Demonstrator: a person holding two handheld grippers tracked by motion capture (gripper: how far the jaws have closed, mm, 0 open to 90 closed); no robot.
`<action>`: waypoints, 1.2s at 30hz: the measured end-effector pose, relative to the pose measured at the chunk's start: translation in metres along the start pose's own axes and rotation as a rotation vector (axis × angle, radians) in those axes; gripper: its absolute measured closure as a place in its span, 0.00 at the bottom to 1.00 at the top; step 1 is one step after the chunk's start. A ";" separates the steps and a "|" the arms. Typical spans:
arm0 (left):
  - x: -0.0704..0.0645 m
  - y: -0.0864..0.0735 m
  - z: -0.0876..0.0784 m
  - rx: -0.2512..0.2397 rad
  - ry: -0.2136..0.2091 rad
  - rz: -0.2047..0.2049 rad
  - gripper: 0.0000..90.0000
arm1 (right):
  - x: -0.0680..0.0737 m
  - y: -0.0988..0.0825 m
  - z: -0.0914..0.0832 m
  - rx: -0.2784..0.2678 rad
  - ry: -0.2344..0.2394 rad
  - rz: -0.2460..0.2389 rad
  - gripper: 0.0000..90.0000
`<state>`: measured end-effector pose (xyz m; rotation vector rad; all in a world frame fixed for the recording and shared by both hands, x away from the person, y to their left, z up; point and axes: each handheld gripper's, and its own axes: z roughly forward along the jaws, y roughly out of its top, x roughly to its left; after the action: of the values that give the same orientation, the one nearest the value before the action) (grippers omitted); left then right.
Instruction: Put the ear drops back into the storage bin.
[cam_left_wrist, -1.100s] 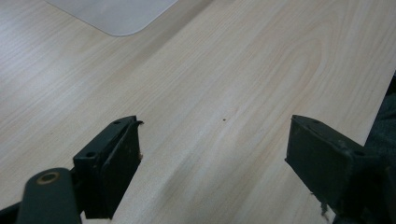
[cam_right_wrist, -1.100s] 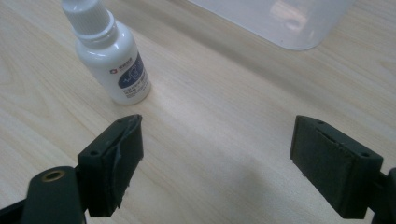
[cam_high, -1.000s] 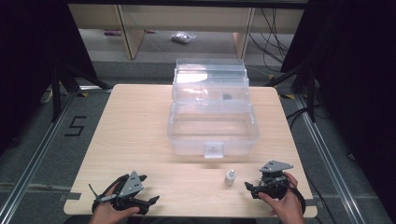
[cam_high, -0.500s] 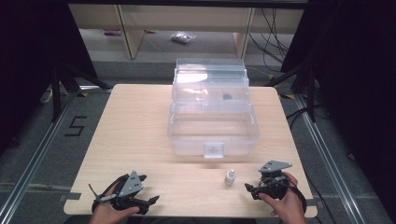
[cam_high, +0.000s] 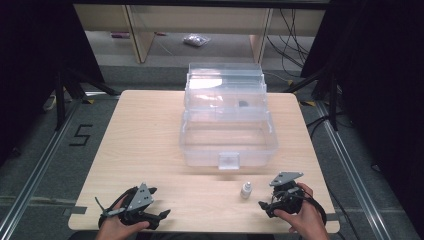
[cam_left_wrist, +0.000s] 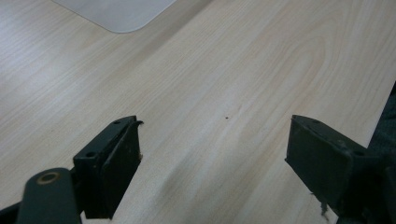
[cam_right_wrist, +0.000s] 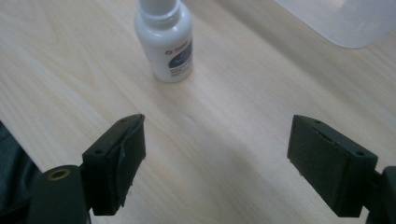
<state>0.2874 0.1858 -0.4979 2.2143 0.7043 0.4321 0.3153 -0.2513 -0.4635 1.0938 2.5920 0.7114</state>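
Small white bottle (cam_right_wrist: 164, 41) upright, seemingly just beyond wide-spread right tongs (cam_right_wrist: 215, 154).

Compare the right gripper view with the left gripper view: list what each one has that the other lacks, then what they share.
The right gripper view has a small white bottle standing upright on the table, beyond the open jaws of the right gripper and apart from them.

The left gripper view has the left gripper, jaws wide open over bare wood with nothing between them.

Both share the light wooden table and a rounded corner of the clear plastic box at the top.
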 end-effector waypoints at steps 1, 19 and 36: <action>0.000 0.000 0.000 0.000 0.000 0.000 0.19 | 0.001 0.001 0.000 0.005 0.003 -0.009 0.23; 0.000 -0.001 0.001 -0.013 -0.005 -0.002 0.19 | 0.015 0.024 0.002 0.091 0.017 -0.097 0.24; 0.000 -0.001 0.001 -0.016 -0.007 -0.005 0.19 | 0.018 0.041 0.012 0.143 0.034 -0.139 0.26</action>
<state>0.2875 0.1859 -0.4989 2.1980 0.7004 0.4261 0.3324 -0.2098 -0.4525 0.9355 2.7517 0.5252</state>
